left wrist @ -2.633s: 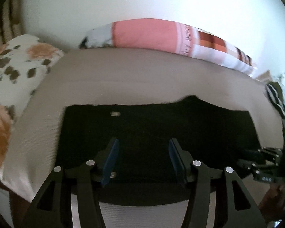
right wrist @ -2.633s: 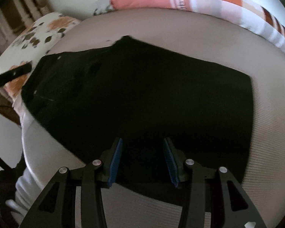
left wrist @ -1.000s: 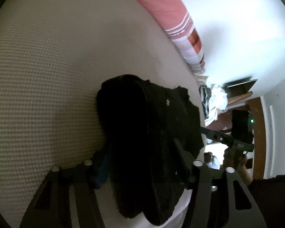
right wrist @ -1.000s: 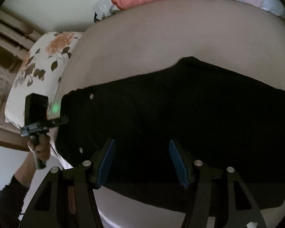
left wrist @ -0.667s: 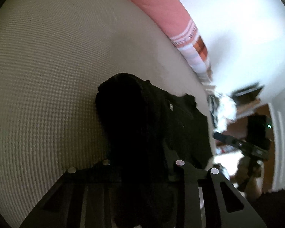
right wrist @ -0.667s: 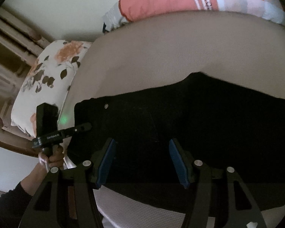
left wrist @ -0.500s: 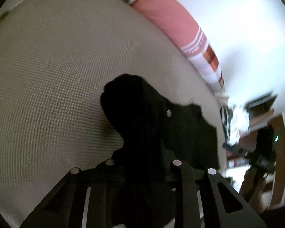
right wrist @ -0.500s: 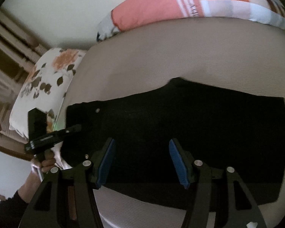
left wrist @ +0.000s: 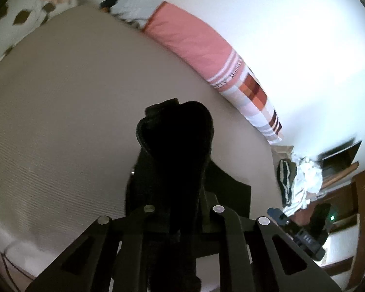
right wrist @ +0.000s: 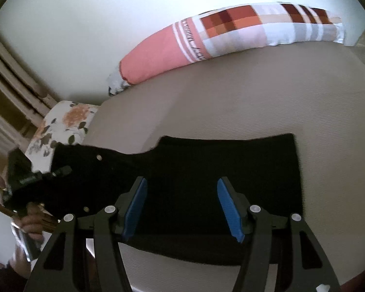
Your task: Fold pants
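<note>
The black pants (right wrist: pixel 206 170) lie on the beige mattress (right wrist: pixel 255 97), legs reaching right. My left gripper (left wrist: pixel 180 209) is shut on the waist end of the pants (left wrist: pixel 175 146) and holds it bunched and lifted above the bed; its fingertips are hidden by cloth. It shows in the right wrist view (right wrist: pixel 34 177) at the left edge, on the lifted waist. My right gripper (right wrist: pixel 182 206) is open and empty, its blue pads (right wrist: pixel 133 209) hovering over the middle of the pants. It shows in the left wrist view (left wrist: pixel 309 233) at the lower right.
A long pink and checked bolster (right wrist: pixel 231 36) lies along the far wall. A floral pillow (right wrist: pixel 60 126) sits at the bed's left end. Clothes are heaped beside the bed (left wrist: pixel 294 182), near wooden furniture (left wrist: pixel 340 170).
My left gripper closed on the waist end and has lifted and carried it up over the pants. My right gripper stayed open and drew back a little above the cloth.
</note>
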Action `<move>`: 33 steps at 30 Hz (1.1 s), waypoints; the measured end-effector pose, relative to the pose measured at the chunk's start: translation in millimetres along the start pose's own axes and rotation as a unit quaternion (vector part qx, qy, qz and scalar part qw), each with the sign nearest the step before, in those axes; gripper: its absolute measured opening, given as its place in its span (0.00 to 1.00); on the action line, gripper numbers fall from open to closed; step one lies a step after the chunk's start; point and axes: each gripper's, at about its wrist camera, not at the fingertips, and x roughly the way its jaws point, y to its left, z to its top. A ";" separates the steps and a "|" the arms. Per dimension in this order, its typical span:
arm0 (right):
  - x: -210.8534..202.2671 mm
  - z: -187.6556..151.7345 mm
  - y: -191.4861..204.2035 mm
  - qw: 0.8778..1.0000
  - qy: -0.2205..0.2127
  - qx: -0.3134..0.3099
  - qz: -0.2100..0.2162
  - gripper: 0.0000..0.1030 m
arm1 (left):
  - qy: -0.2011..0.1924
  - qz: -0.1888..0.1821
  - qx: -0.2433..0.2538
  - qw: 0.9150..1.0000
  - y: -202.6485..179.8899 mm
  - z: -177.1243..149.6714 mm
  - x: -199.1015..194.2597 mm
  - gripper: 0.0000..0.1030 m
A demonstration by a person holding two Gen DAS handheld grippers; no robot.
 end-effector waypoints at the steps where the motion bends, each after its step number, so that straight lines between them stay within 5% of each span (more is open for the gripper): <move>1: -3.9 -0.7 -5.9 1.000 -0.001 0.003 0.003 0.56 | -0.004 0.009 0.010 1.000 -15.2 -2.3 4.5 0.14; 9: -40.9 -6.3 -67.9 0.998 -0.034 0.053 -0.003 0.57 | 0.004 0.029 0.096 0.995 -111.7 -25.7 65.4 0.14; 13: -48.6 -15.1 -95.3 0.997 -0.021 0.079 -0.010 0.58 | 0.012 -0.011 0.116 0.993 -146.8 -39.5 105.0 0.14; 24: -54.7 -32.9 -141.4 0.992 -0.015 0.121 -0.030 0.58 | 0.078 0.026 0.163 0.983 -169.3 -83.7 206.0 0.16; 29: -51.7 -34.3 -150.4 0.991 -0.014 0.129 -0.020 0.58 | 0.093 -0.003 0.166 0.982 -172.0 -88.2 212.7 0.45; 33: -46.2 -32.8 -152.0 0.992 -0.010 0.125 -0.016 0.58 | 0.105 -0.044 0.183 0.976 -180.2 -91.4 199.6 0.56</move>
